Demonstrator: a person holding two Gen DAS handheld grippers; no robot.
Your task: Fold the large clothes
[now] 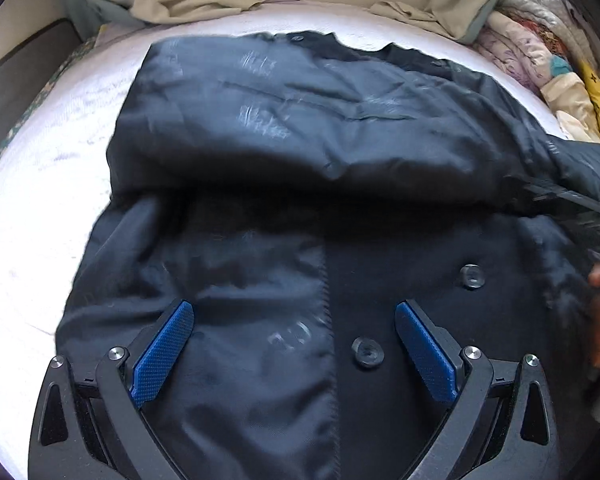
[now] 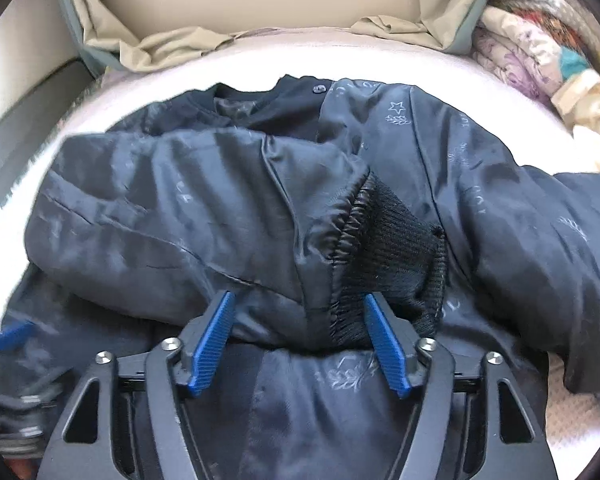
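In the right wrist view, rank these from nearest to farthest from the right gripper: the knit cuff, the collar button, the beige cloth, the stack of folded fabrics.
From the right gripper:
1. Knit cuff, just ahead, right of centre.
2. Collar button, beyond, at the jacket's far edge.
3. Beige cloth and stack of folded fabrics, back left and back right: too close to call.

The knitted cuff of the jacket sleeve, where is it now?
In the right wrist view the cuff lies at centre on the jacket, at the end of the sleeve folded across it, just beyond the open right gripper.
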